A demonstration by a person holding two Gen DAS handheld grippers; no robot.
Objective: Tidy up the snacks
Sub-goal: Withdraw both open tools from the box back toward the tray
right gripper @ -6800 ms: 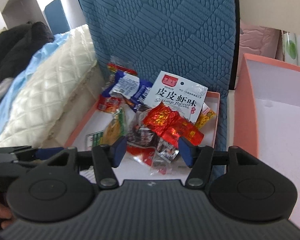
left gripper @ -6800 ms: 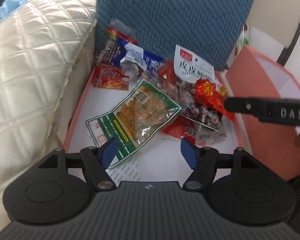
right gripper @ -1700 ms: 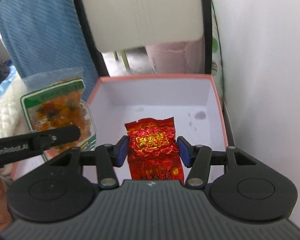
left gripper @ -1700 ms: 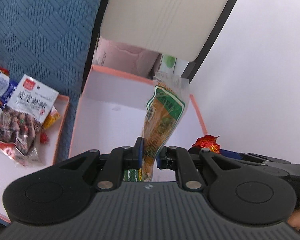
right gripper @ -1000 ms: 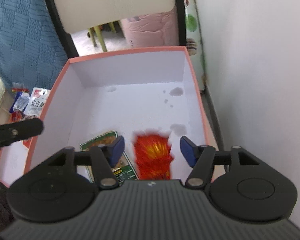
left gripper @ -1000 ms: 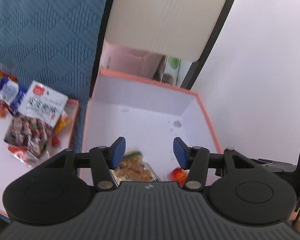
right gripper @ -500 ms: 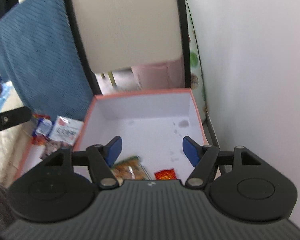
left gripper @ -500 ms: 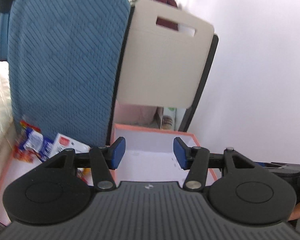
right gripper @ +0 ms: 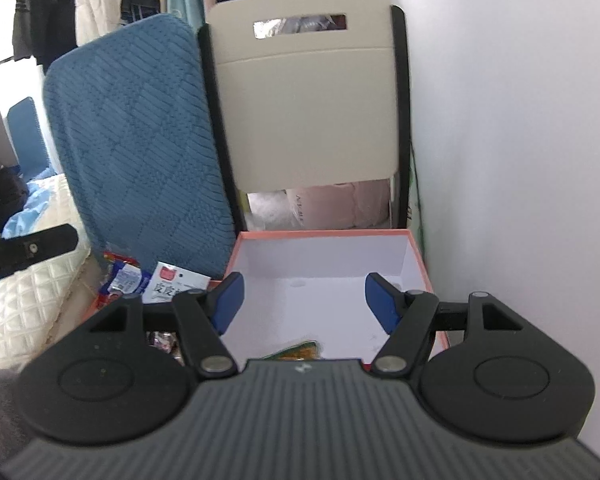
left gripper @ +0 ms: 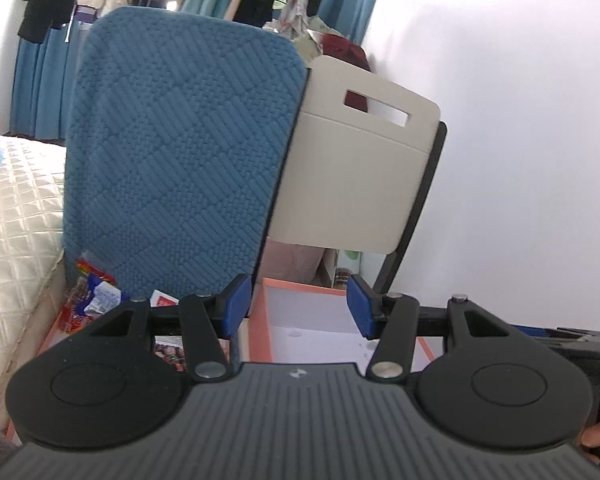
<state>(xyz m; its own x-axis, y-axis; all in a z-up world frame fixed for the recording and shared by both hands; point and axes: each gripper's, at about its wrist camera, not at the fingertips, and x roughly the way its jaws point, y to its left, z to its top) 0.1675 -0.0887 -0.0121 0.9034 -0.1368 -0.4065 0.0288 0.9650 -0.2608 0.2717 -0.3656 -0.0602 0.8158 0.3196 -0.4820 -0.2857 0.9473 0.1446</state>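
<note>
My left gripper (left gripper: 298, 304) is open and empty, held above the pink box (left gripper: 300, 292). My right gripper (right gripper: 304, 302) is open and empty above the same pink box (right gripper: 324, 236). The green-edged snack bag (right gripper: 296, 350) lies on the box floor, mostly hidden behind the right gripper body. A pile of snack packets (right gripper: 148, 280) lies in the shallow pink lid at the left; it also shows in the left wrist view (left gripper: 96, 296). The red packet is hidden.
A blue quilted chair back (right gripper: 140, 140) and a cream chair back (right gripper: 308, 100) stand behind the boxes. A white wall (right gripper: 520, 120) runs along the right. A cream quilted cover (left gripper: 12, 220) lies at the left. The other gripper's arm (right gripper: 24, 254) shows at the left.
Both grippers have let go of their snacks into the pink box and have risen and drawn back; the view now shows the chair backs in full.
</note>
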